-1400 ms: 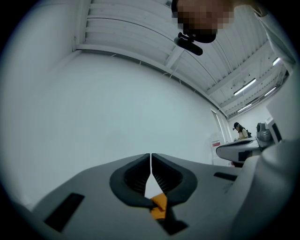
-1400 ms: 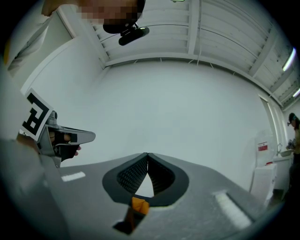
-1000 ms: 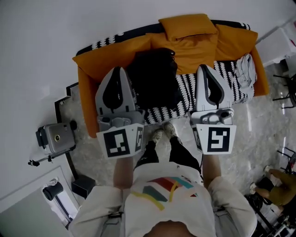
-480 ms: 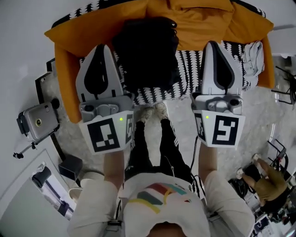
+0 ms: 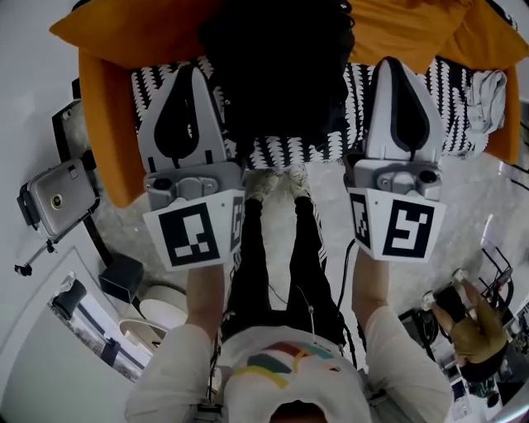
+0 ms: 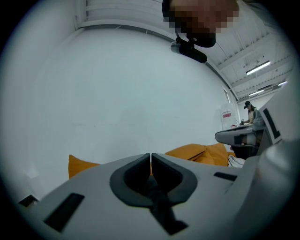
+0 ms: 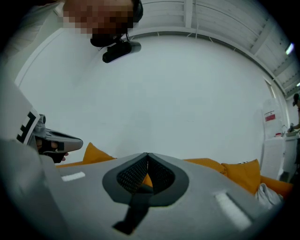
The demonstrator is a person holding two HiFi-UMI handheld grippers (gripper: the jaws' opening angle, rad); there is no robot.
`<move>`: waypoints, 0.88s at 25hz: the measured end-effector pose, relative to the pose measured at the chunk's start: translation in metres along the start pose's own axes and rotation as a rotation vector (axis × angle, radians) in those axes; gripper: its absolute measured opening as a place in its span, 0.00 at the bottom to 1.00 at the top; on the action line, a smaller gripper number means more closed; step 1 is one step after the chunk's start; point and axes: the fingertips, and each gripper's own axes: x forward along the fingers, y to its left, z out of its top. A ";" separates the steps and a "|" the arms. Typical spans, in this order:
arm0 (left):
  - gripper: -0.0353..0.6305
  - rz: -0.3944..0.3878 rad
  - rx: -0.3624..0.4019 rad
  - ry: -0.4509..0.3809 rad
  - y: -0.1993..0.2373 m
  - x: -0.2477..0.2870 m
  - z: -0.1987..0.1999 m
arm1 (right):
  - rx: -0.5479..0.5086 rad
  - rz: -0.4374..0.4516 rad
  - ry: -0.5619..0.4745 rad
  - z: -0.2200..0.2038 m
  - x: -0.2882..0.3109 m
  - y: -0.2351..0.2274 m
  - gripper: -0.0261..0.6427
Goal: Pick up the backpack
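While the black backpack [image 5: 277,74] sits on the orange sofa [image 5: 103,140], the left gripper [image 5: 192,70] and right gripper [image 5: 399,62] flank it, both clenched tight, holding nothing.

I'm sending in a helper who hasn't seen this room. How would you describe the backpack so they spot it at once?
Find the orange sofa; its seat has a black-and-white patterned cover. The backpack sits mid-seat on that cover. It is the only all-black, bulky thing there, unlike the orange cushions behind it and the pale cloth at the seat's right end.
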 end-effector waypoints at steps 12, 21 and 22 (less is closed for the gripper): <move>0.08 0.024 0.025 0.131 0.011 0.001 -0.102 | -0.006 0.068 0.169 -0.121 0.012 0.030 0.05; 0.08 0.035 -0.010 0.157 0.017 0.006 -0.118 | 0.030 0.023 0.226 -0.143 0.011 0.020 0.05; 0.08 0.039 -0.005 0.162 0.019 0.007 -0.120 | 0.030 0.016 0.236 -0.145 0.013 0.017 0.05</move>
